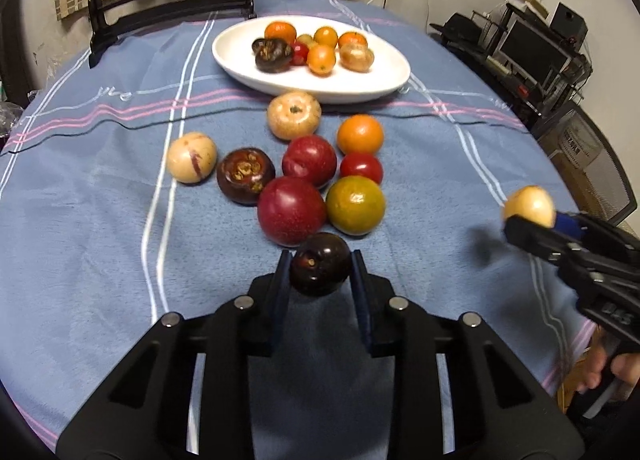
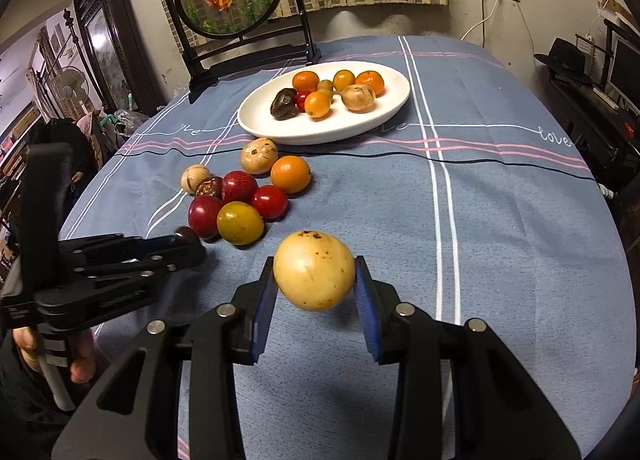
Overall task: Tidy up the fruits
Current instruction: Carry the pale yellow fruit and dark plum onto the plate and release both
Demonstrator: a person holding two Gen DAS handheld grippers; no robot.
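Your left gripper (image 1: 320,264) clamps a dark fruit (image 1: 320,263); your right gripper (image 2: 315,272) clamps a yellow fruit (image 2: 314,270), both near the plate (image 1: 240,59).

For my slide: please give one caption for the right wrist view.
Right gripper holds a yellow fruit above the tablecloth, facing the plate.

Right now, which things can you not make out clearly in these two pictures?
- Left wrist view: right gripper and its yellow fruit are blurred; its handle is cut by the edge.
- Right wrist view: dark fruit mostly hidden by left gripper.
- Both views: small fruit mid-plate partly hidden by neighbours.
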